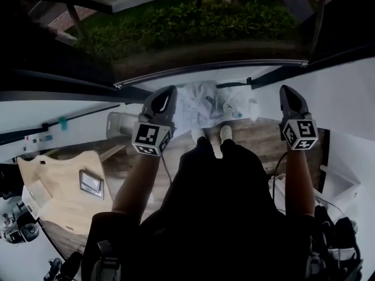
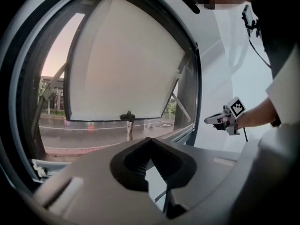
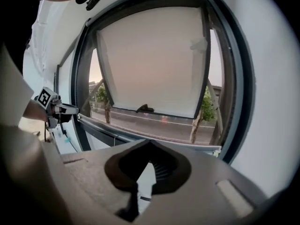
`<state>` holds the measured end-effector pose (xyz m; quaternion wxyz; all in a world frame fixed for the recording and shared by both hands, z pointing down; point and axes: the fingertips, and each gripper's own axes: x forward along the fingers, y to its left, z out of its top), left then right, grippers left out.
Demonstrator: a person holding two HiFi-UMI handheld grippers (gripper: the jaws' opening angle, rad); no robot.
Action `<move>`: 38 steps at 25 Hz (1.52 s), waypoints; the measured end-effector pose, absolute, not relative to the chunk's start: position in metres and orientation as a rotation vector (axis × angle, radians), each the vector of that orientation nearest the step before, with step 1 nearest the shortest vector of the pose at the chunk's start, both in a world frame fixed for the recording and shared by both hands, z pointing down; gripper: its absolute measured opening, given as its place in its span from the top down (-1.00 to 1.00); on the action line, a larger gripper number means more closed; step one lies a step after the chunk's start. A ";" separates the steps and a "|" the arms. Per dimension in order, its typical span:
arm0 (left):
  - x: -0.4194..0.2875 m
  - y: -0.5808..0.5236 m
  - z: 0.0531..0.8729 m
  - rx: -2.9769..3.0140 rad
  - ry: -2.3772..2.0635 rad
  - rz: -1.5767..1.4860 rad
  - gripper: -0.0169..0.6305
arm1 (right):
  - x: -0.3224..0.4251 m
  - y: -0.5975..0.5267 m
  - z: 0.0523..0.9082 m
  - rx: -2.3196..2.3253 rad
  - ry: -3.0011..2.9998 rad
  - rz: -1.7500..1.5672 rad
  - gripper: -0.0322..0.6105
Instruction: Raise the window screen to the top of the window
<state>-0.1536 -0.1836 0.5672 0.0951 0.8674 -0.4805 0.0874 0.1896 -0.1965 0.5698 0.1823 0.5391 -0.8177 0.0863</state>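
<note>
1. Shrubs and a street lie beyond the window frame, which a person faces from indoors with a tool in each hand.
2. Swung outward from the upper part of the frame, the pale sash hangs tilted on its side stays, with its dark handle at the middle of its lower edge. The lower part of the frame is thus open to the air, which is probably why a screen is wanted.
3. Along the foot of the frame runs a pale rail, by the look of it the pull bar of the window screen. If so, the screen sits fully down and the lift to the top of the frame is not yet begun. No mesh can be made out.
4. The left gripper is held by the frame's lower left corner and the right gripper by its lower right. Neither appears to touch the rail. The wide spread suggests a two-point lift, so the bar rises level rather than jamming.
5. Each tool's jaws are pressed together with nothing between them. They would need to part to pinch the rail, or slip under it closed.
</note>
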 end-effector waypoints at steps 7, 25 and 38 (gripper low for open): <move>-0.129 -0.200 0.573 2.633 -1.436 0.361 0.93 | 0.168 -0.228 0.576 1.403 -2.387 0.203 0.90; -0.120 -0.222 0.634 2.711 -1.493 1.004 0.51 | 0.121 -0.254 0.625 0.915 -2.245 -0.375 0.59; -0.122 -0.228 0.674 2.681 -1.477 1.302 0.36 | 0.113 -0.266 0.673 0.696 -1.938 -0.569 0.49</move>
